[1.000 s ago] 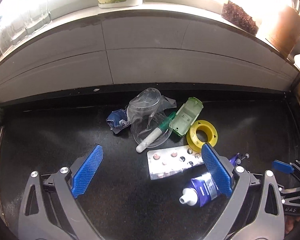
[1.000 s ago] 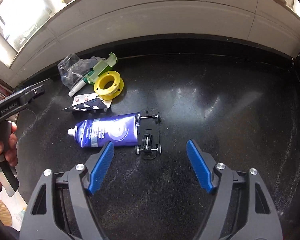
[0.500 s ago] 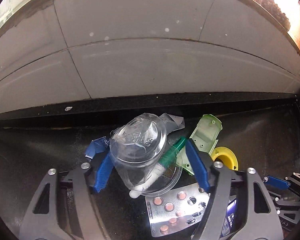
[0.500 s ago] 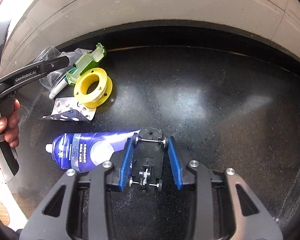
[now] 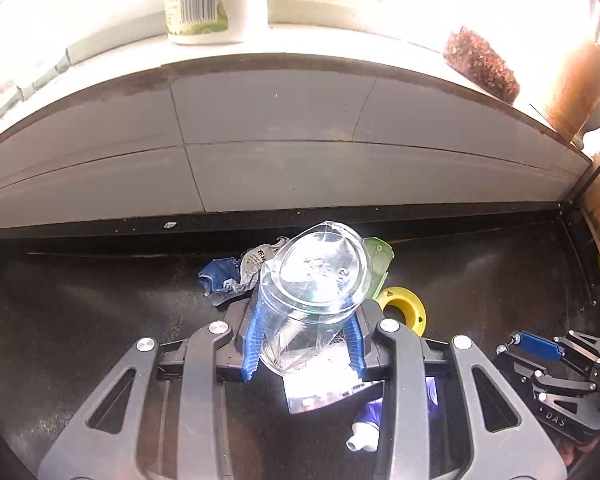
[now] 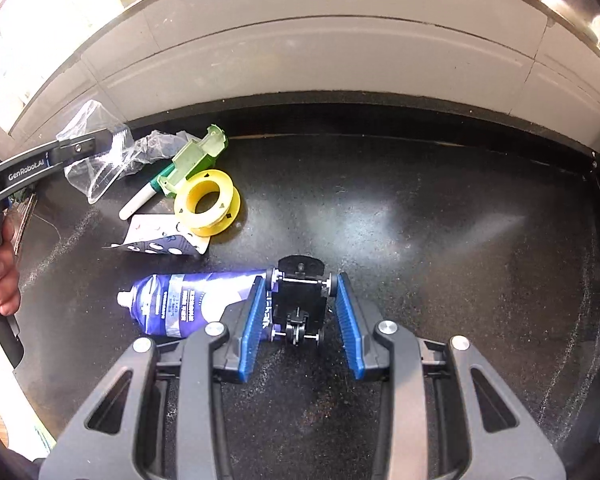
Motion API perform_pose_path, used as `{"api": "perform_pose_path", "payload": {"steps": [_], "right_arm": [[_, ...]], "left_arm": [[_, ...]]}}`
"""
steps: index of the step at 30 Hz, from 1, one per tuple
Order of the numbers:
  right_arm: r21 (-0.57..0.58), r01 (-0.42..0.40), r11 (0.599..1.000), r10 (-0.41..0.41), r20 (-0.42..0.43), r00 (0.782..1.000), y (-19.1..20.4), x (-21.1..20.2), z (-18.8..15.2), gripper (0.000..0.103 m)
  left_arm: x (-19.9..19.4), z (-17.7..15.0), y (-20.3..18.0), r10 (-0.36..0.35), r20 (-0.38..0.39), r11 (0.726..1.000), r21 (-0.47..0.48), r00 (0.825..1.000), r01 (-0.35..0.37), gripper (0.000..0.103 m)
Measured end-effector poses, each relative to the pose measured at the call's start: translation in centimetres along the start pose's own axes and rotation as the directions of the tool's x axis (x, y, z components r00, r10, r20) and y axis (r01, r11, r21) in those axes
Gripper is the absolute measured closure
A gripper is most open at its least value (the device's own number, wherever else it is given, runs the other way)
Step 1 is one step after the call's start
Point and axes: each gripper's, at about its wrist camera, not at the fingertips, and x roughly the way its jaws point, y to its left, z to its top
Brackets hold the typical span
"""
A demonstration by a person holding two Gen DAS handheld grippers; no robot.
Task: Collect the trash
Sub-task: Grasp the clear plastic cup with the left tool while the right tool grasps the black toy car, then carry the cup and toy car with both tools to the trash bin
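Here, in the left wrist view, the left tongs [image 5: 305, 340] are closing on a crumpled clear plastic cup [image 5: 314, 300], its blue pads pressing the thin walls; the cup sits at centre, its round base toward the camera. It looks feather-light, crackly and easily crushed, so I judge a gentle squeeze on the body wall safest. A crumpled blue-and-white wrapper [image 5: 236, 274] lies at nine o'clock of it, a yellow plastic spool [image 5: 404, 310] at three. In the right wrist view, the right tongs [image 6: 300, 320] grip a small black toy-car chassis [image 6: 299, 304] across its wheels, low centre on the dark speckled surface [image 6: 440, 240]. It looks rigid and light; the flat sides seem the surest hold. A purple tube [image 6: 184, 300] lies at nine o'clock.
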Motion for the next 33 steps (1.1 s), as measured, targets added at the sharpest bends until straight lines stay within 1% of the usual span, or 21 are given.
{"api": "perform_pose_path", "payload": {"steps": [3,6,9,14,17,25,33], "right_arm": [[-0.013,-0.002,1.0,0.002,0.018,1.0,0.4,-1.3,-0.4,0.067],[-0.027,0.001,1.0,0.0,0.041,0.999,0.6,-2.8,-0.9,0.067],[-0.034,0.0,0.999,0.002,0.064,0.998,0.6,-4.7,-1.8,0.067],[-0.047,0.002,0.999,0.003,0.101,0.995,0.8,-7.1,-2.9,0.067],[-0.052,0.003,0.999,0.003,0.114,0.993,1.0,-8.3,-3.7,0.067],[-0.068,0.008,0.998,0.002,0.142,0.99,2.1,-10.7,-6.2,0.067],[-0.088,-0.001,0.996,0.016,0.164,0.986,3.4,-12.3,-7.7,0.067]], "left_arm": [[-2.0,-0.9,-0.4,0.005,-0.003,1.0,0.014,1.0,-0.005,0.069],[-4.2,-2.6,-0.7,0.004,-0.001,1.0,0.022,1.0,-0.004,0.069],[-6.2,-4.7,-0.8,0.01,-0.009,1.0,0.022,1.0,-0.01,0.069],[-8.9,-9.4,-1.5,0.012,-0.026,1.0,0.011,1.0,-0.012,0.069],[-10.5,-11.7,-1.2,0.009,-0.028,1.0,0.0,1.0,-0.009,0.069],[-13.5,-14.5,-1.5,0.017,-0.008,1.0,-0.002,1.0,-0.017,0.069],[-15.2,-16.3,-1.6,0.026,-0.006,1.0,0.002,1.0,-0.026,0.069]]}}
